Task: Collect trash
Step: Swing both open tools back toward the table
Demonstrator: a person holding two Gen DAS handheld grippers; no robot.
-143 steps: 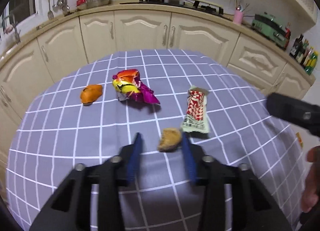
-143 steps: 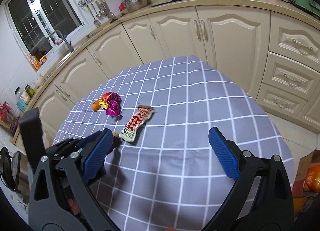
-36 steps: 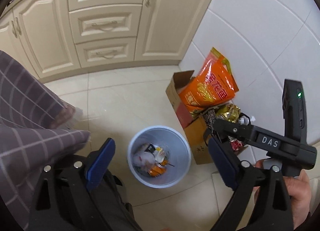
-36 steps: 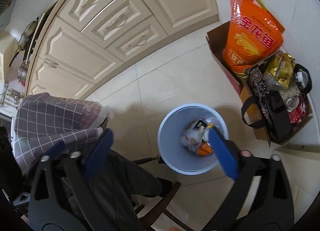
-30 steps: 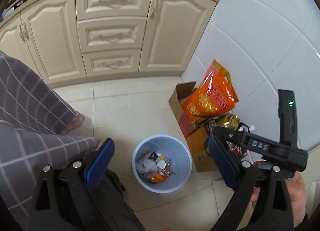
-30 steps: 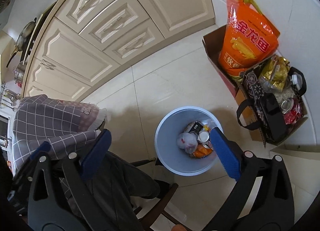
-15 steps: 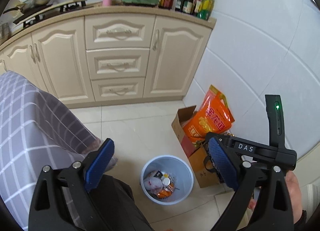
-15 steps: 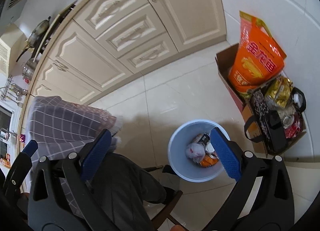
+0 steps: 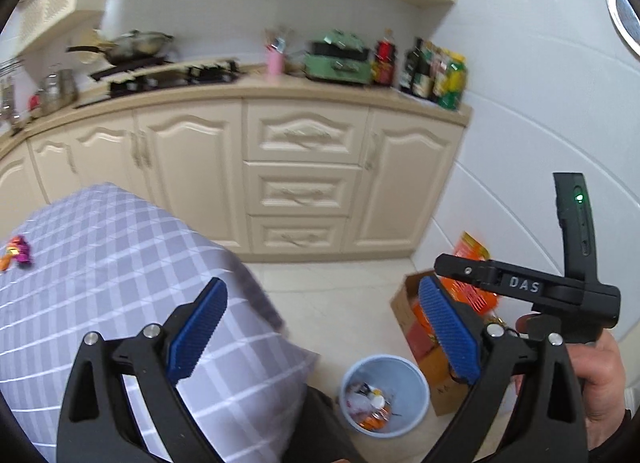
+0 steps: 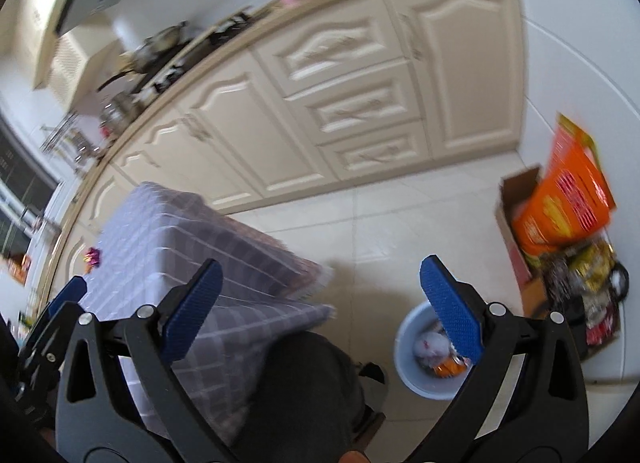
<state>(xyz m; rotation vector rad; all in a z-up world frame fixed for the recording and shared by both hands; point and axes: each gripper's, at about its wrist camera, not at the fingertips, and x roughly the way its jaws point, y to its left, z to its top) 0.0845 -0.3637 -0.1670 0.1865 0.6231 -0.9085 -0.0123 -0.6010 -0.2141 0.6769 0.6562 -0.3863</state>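
Observation:
My left gripper [image 9: 322, 329] is open and holds nothing; it hangs above the corner of the checked table [image 9: 100, 263]. Below it to the right, a pale blue trash bin [image 9: 416, 407] stands on the tiled floor with several wrappers inside. A purple and orange wrapper [image 9: 18, 253] lies at the table's far left. My right gripper [image 10: 320, 307] is also open and holds nothing, above the floor between the table [image 10: 180, 239] and the bin [image 10: 406, 373]. The same wrapper [image 10: 93, 257] shows small on the cloth.
A cardboard box [image 9: 404, 303] with an orange bag [image 10: 560, 203] and packets stands by the white wall right of the bin. Cream cabinets [image 9: 296, 191] line the back. A person's dark trouser leg [image 10: 300, 383] sits between table and bin. A hand [image 9: 600, 375] holds the right gripper's housing.
Both views have tilted up from the bin towards the cabinets and table, so the bin has slid low in view. Both grippers stay open. The brown scrap seen earlier between the left fingers is gone.

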